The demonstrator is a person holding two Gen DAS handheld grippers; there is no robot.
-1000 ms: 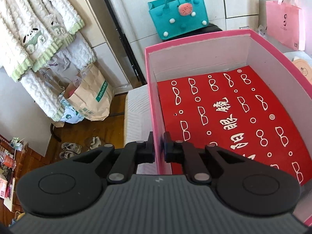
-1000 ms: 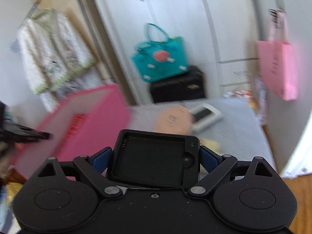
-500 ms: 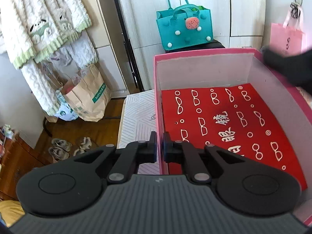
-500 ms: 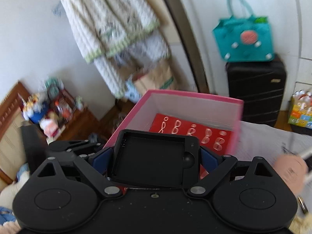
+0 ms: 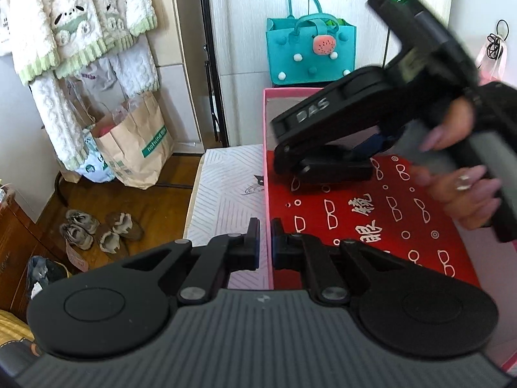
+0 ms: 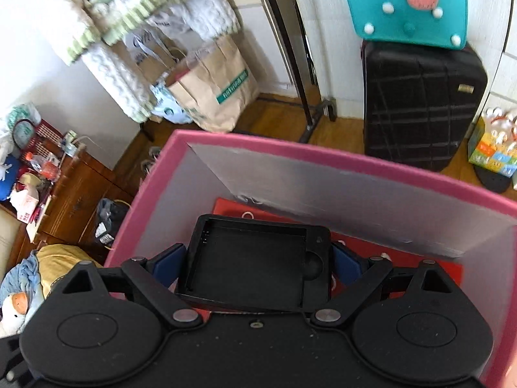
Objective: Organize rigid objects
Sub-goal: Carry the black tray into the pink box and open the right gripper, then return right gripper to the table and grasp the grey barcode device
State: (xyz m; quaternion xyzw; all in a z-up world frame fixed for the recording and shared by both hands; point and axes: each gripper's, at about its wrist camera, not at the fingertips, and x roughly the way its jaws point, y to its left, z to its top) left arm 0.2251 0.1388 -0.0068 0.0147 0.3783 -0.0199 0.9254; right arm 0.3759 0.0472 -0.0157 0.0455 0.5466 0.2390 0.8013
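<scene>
- Left wrist view: we look into a bedroom with a wooden floor, a knitted cardigan at upper left, paper bags beneath it and a teal tote at top centre.
- The left gripper, bottom centre, is clamped on the near-left wall of the pink box, one pad either side of it.
- At upper right the right gripper, held by a hand, reaches down into the box over its red liner.
- Right wrist view: a black suitcase stands at upper right, beyond the box's far wall.
- The jaws grip a black tray by its short sides, long axis running left to right, just above the liner in the far corner; we judge that only lowering and release remain.
</scene>
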